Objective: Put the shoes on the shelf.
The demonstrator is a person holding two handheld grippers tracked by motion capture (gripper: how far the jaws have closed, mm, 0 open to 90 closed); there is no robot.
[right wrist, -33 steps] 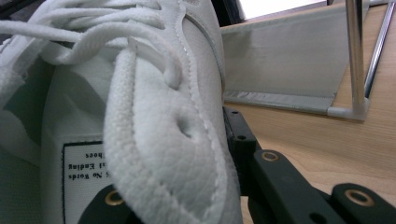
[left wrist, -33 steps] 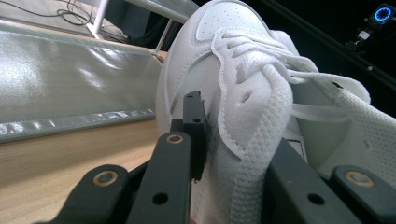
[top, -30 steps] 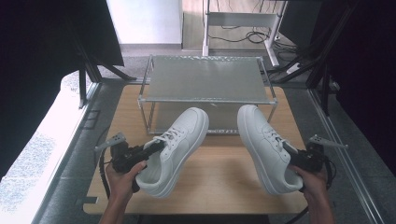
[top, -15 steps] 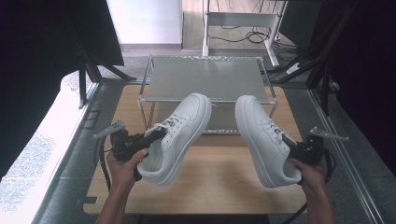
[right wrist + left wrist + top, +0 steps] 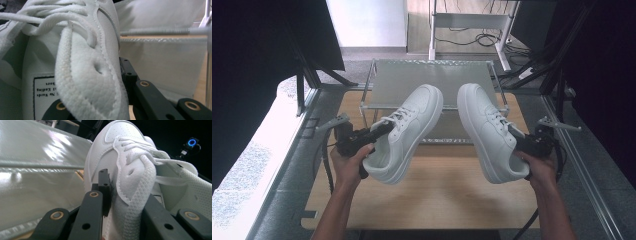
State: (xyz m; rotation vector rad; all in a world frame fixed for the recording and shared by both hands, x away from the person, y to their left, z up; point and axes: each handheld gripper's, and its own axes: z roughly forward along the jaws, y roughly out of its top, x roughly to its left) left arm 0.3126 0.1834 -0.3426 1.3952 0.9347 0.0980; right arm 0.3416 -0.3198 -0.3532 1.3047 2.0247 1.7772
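My left fingers [image 5: 379,131] and right fingers [image 5: 516,136] each pinch one white leather lace-up sneaker's [image 5: 407,132] collar, toes pointing toward the wire-mesh metal shelf [image 5: 432,80], second sneaker [image 5: 486,131] alongside.

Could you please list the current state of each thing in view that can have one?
left gripper: shut on the left shoe's side wall.
right gripper: shut on the right shoe's side wall.
left shoe: held off the table, laced, toe toward the rack.
right shoe: held off the table, laced.
wire rack: top shelf bare.
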